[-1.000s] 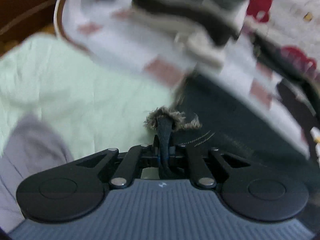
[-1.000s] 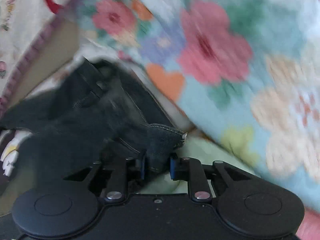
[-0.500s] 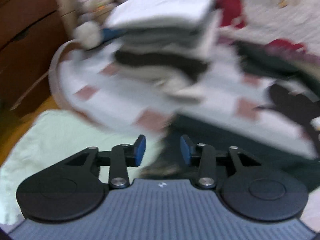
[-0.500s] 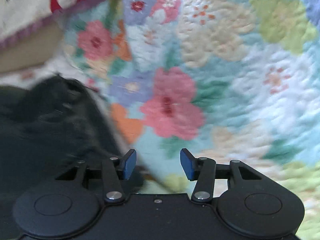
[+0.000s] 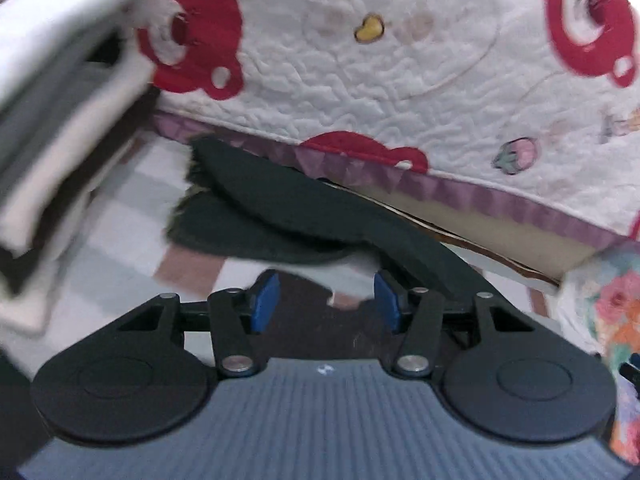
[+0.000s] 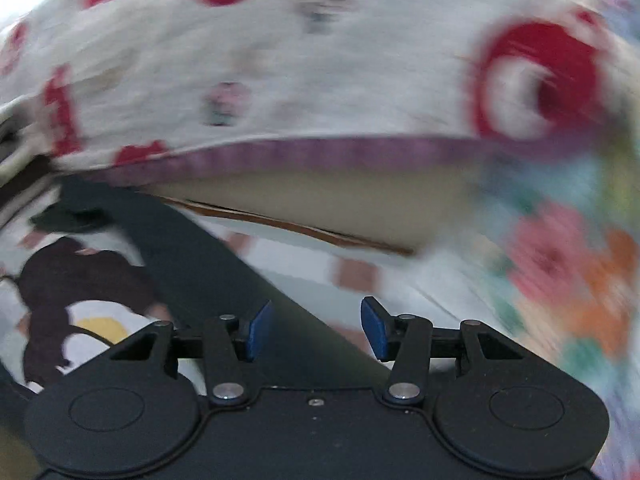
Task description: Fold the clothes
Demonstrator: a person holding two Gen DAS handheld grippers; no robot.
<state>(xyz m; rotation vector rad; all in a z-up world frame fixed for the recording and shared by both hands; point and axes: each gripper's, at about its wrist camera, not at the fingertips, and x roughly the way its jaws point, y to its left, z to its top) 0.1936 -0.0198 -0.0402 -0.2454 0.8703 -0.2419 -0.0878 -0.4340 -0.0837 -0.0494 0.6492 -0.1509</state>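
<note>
The left gripper (image 5: 326,300) is hovering with its blue-padded fingers (image 5: 266,298) spread wide, gripping nothing. Just ahead of it a dark garment (image 5: 304,208) is lying folded on a checked sheet (image 5: 132,236), its far end showing a fuzzy edge and its near end running past the right finger. To the left, a stack of folded clothes (image 5: 60,92) in white, grey and black is sitting on the same sheet, blurred by motion. Behind everything a white quilt (image 5: 400,68) printed with red bears, a yellow heart and a strawberry is draping down, edged with purple trim.

The right gripper (image 6: 316,330) is likewise standing wide open and empty. The dark garment (image 6: 224,276) is stretching diagonally beneath and between its fingers (image 6: 374,328). To its left, a brown, white and yellow cartoon print (image 6: 76,304) is showing on the sheet, possibly a character, though blur makes it hard to tell. A floral quilt (image 6: 568,272) is filling the right side.

No readable writing or brand is showing in either view.
</note>
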